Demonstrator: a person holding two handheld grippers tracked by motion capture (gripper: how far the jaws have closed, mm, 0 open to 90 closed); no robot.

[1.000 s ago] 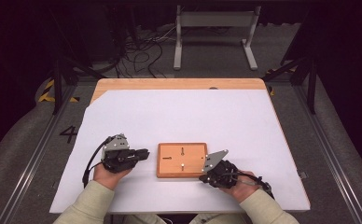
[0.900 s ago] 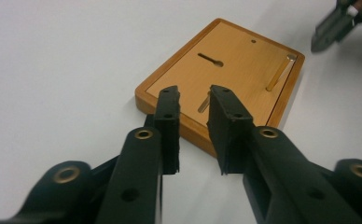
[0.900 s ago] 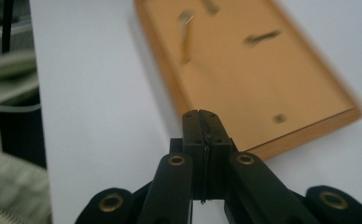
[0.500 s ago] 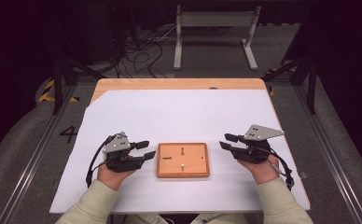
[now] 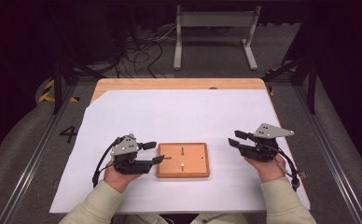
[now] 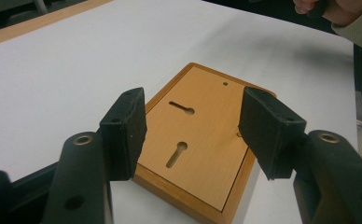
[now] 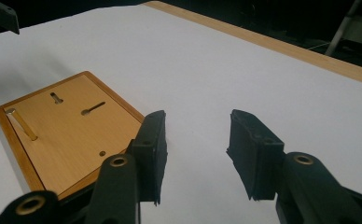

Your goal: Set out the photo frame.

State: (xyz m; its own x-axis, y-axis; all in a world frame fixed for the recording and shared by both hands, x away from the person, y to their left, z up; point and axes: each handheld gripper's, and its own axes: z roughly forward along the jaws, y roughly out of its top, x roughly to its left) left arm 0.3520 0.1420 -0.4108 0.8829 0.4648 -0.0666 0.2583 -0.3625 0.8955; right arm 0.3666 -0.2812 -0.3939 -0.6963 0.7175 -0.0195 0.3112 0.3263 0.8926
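One white sheet [image 5: 179, 116] covering wooden table [image 5: 170, 84]; dark room.

A recording lab or test studio, dark beyond the lit work surface: a wooden table [image 5: 179, 84] covered with a white sheet [image 5: 184, 116] stands on grey carpet between metal floor rails [image 5: 34, 154]. Loose black cables [image 5: 142, 51] trail across the floor behind it, beside a grey metal stand [image 5: 214, 28]. Yellow-and-black hazard tape [image 5: 46, 91] and a painted numeral 4 [image 5: 68, 134] (a station marker, perhaps) mark the floor.
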